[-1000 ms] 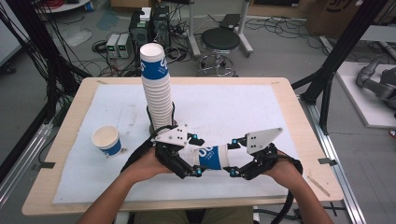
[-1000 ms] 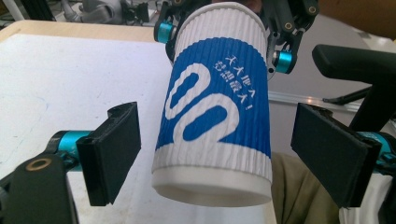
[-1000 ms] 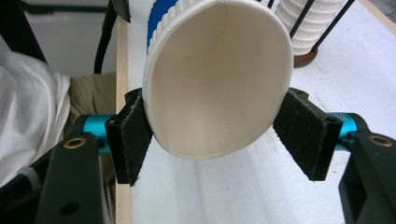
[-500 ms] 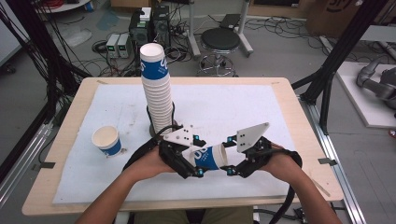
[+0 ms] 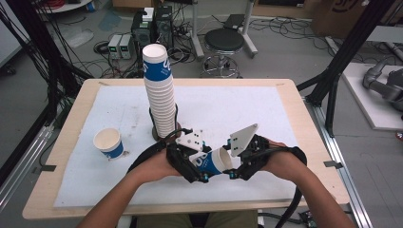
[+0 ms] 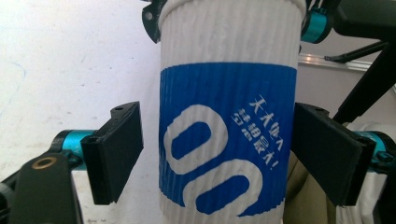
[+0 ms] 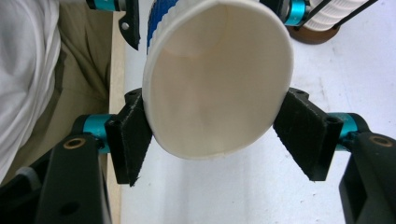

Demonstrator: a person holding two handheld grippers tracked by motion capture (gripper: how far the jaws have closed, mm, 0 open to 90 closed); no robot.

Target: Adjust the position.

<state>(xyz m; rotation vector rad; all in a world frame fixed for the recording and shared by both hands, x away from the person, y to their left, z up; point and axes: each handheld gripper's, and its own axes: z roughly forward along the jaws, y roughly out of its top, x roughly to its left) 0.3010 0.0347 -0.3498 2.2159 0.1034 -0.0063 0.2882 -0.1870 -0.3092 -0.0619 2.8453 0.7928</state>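
Paper cup (image 5: 213, 161) held sideways above table (image 5: 294, 118) near front edge, right gripper (image 5: 236, 164) clamped on rim, left gripper (image 5: 192, 164) slack around base, apparently mid-handover, tall cup stack (image 5: 160, 102) behind.

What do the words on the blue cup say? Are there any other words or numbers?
Cup held between the tongs: large white "00" shapes on the blue band.
Same cup: a slanted line of small white Chinese characters ending in "!", too blurred to read.
Cup stack and single cup: blue print too small to read.
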